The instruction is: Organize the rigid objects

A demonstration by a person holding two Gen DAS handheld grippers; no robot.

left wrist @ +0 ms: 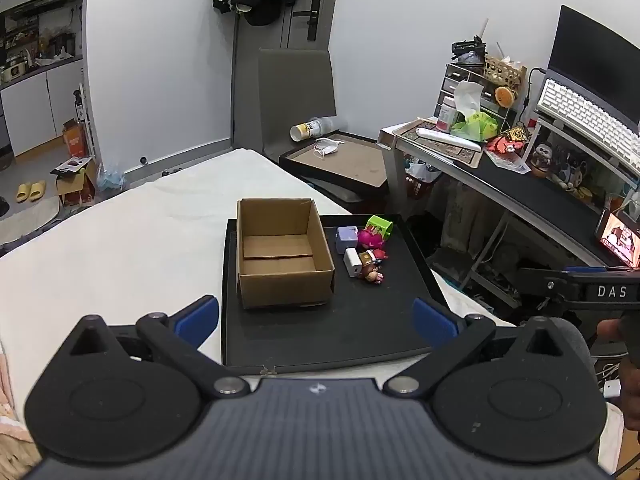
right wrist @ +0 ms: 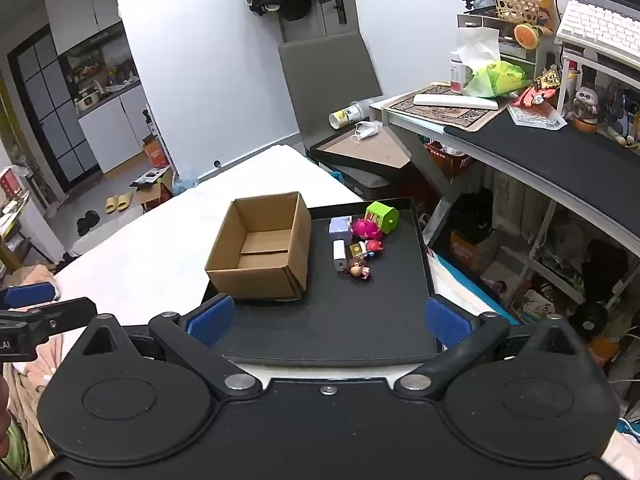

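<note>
both grippers hang level above the near edge of the black tray [left wrist: 360,336], pointing forward across it. the left gripper [left wrist: 316,320] has its blue pads [left wrist: 198,318] spread wide, nothing between them, hovering in front of the cardboard box [left wrist: 282,254]. the right gripper [right wrist: 328,320] sits the same way, pads [right wrist: 444,322] far apart and holding nothing, aimed at the open middle of the tray. the two tools are side by side: the right one pokes in at the right edge of the left view, and the left one shows at the left edge of the right view.

the box stands open-topped on the tray's left side, nothing visible inside but its folded bottom flaps. just right of it sits a tight cluster of small things: a white charger [left wrist: 352,262] nearest the box, a pale purple cube [left wrist: 346,237] behind it, a pink toy [left wrist: 370,238] touching the cube, a green toy house [left wrist: 380,226] tipped at the far side, a small red figure [left wrist: 379,255] and a brown monkey figure [left wrist: 372,274] lying at the front. the tray rests on a white bed [left wrist: 120,240], with a cluttered desk [left wrist: 520,184] off to the right.
</note>
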